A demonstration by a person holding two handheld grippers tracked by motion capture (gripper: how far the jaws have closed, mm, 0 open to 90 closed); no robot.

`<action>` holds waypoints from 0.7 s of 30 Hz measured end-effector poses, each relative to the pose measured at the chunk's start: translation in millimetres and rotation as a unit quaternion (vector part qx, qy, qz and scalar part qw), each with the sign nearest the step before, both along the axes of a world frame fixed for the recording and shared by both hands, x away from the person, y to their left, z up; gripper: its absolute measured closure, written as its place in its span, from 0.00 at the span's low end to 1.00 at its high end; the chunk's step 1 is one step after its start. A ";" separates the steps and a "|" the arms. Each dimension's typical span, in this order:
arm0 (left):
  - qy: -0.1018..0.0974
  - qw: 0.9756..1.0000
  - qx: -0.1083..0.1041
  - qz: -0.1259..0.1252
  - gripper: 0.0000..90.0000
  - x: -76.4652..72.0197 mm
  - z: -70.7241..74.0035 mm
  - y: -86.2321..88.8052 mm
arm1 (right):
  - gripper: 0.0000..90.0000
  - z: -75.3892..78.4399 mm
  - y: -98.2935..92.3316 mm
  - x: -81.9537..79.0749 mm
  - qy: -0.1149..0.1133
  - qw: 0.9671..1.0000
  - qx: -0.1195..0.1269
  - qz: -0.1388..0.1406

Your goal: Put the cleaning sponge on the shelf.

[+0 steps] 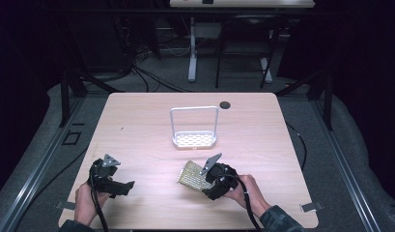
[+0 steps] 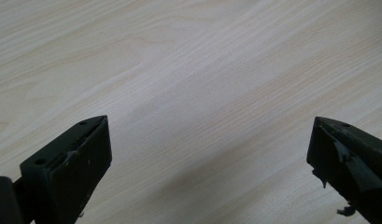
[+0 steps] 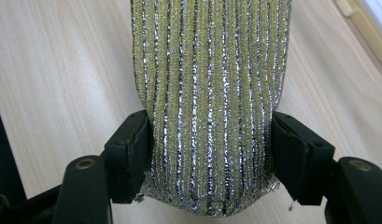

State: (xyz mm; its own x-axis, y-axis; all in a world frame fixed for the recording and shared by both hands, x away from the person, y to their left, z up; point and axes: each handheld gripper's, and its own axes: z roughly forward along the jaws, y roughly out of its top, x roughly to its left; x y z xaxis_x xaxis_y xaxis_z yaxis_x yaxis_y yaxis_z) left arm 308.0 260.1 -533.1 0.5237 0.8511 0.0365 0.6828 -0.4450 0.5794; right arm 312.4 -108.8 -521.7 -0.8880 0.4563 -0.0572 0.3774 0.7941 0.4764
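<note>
So the sponge (image 3: 211, 93) is pinched between the jaws of the right gripper (image 3: 209, 154), one black pad pressed into each side of it. In the right gripper view it's seen sticking straight out past the pads, away from the camera, with its near end bulging a bit behind them. It's a yellow-green scrubby thing with shiny silver threads running lengthwise. The pads are squeezed in enough that the sponge looks slightly waisted where it's gripped.

From the high view, the sponge (image 1: 194, 175) is found near the front middle of the table (image 1: 137, 121), just left of the right gripper (image 1: 210, 180) and the right hand (image 1: 246, 191) behind it. It's tilted, with the far edge pointing toward the rack (image 1: 194, 128). Whether its low edge is touching the wood can't really be told. The rack, a white perforated tray with a tall wire loop, is set near the table's middle, clearly apart from the sponge.

The left gripper (image 1: 121, 186) is kept over at the front left, well apart from the sponge, held in the left hand (image 1: 86, 198). In the left gripper view its jaws are spread wide with nothing but bare wood between them.
</note>
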 end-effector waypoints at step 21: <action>0.003 1.000 -0.003 0.006 0.00 0.2 0.6 -0.9 | 0.37 10.6 -6.9 9.3 -0.015 0.999 0.012 -0.040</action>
